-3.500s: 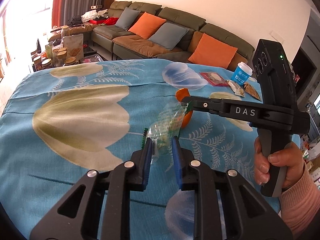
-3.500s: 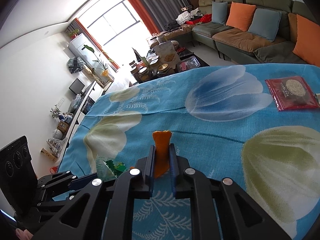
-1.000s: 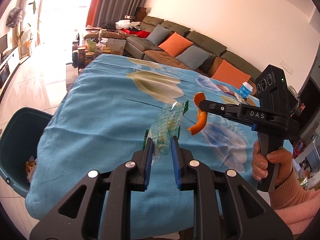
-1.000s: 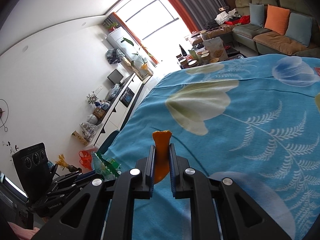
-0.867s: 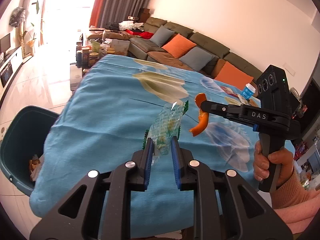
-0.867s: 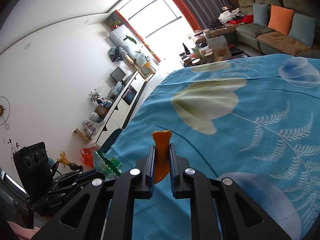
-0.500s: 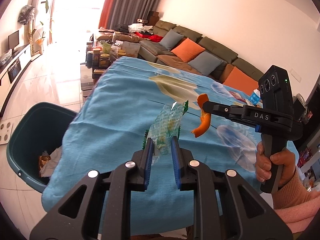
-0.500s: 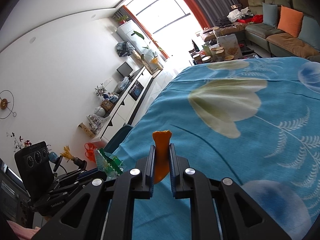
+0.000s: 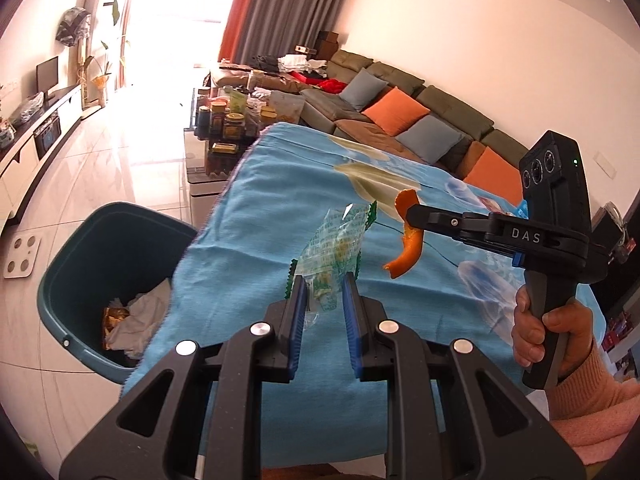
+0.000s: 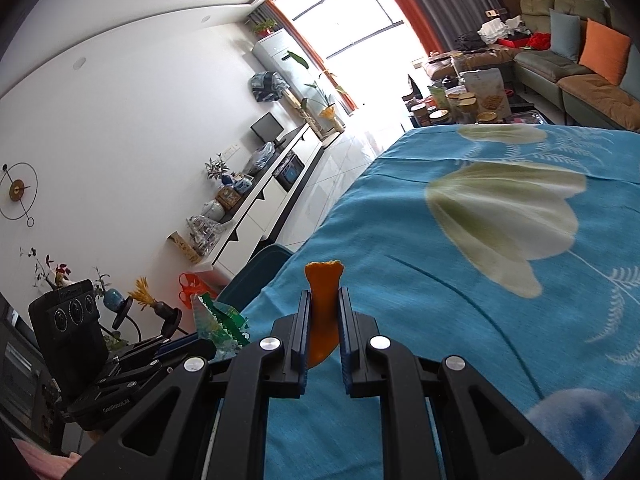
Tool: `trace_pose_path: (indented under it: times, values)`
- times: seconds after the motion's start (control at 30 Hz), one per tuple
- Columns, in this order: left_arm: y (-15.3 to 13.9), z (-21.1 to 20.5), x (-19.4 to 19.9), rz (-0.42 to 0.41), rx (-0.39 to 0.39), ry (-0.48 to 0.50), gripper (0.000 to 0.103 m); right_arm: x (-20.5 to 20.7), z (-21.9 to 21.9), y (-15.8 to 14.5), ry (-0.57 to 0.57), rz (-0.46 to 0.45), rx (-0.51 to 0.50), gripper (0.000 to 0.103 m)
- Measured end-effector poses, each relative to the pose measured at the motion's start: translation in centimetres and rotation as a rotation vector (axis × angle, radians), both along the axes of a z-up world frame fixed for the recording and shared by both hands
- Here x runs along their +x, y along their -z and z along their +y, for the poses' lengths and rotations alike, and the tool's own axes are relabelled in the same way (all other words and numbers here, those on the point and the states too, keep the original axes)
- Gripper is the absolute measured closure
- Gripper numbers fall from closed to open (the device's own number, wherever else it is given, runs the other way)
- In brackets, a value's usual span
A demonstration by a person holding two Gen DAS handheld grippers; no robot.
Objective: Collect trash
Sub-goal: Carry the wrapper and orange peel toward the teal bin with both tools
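Note:
My left gripper [image 9: 323,280] is shut on a crumpled clear wrapper with green edges [image 9: 336,246], held above the blue flowered tablecloth [image 9: 256,216]. To its right, my right gripper [image 9: 410,213] is shut on a curled orange peel [image 9: 408,240], gripped by a person's hand [image 9: 548,332]. In the right wrist view the orange peel [image 10: 323,308] stands between the pads of the right gripper [image 10: 323,300], and the wrapper [image 10: 218,318] shows at lower left in the left gripper [image 10: 200,346]. A dark teal bin [image 9: 100,264] with paper and wrappers inside stands on the floor left of the table.
The bin's rim [image 10: 260,272] peeks past the table edge in the right wrist view. A low table with jars [image 9: 228,120] and a sofa with orange cushions [image 9: 400,116] lie beyond. A white scale [image 9: 20,256] lies on the tiled floor.
Both grippers have travelled left along the table toward its end, each keeping its piece of trash. More of the bin and its contents has come into view at the left.

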State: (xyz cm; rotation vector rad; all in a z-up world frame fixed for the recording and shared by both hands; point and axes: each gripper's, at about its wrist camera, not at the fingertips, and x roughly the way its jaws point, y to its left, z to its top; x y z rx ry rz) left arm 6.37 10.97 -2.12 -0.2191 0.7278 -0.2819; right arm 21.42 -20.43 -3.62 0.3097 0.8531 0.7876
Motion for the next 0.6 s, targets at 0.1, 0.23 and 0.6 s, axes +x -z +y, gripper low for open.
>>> trace_pose_path:
  times: [0.1, 0.23, 0.6]
  values:
    - [-0.1, 0.6, -0.2, -0.005, 0.002, -0.016, 0.084, 0.1, 0.8, -0.2, -0.014, -0.003, -0.003, 0.092]
    - [-0.3, 1.5, -0.5, -0.007, 0.000, -0.037, 0.084, 0.2, 1.8, -0.3, -0.034, -0.007, -0.005, 0.092]
    - [-0.6, 3.5, -1.0, -0.007, 0.015, -0.093, 0.084, 0.9, 4.0, -0.3, -0.088, -0.008, -0.012, 0.092]
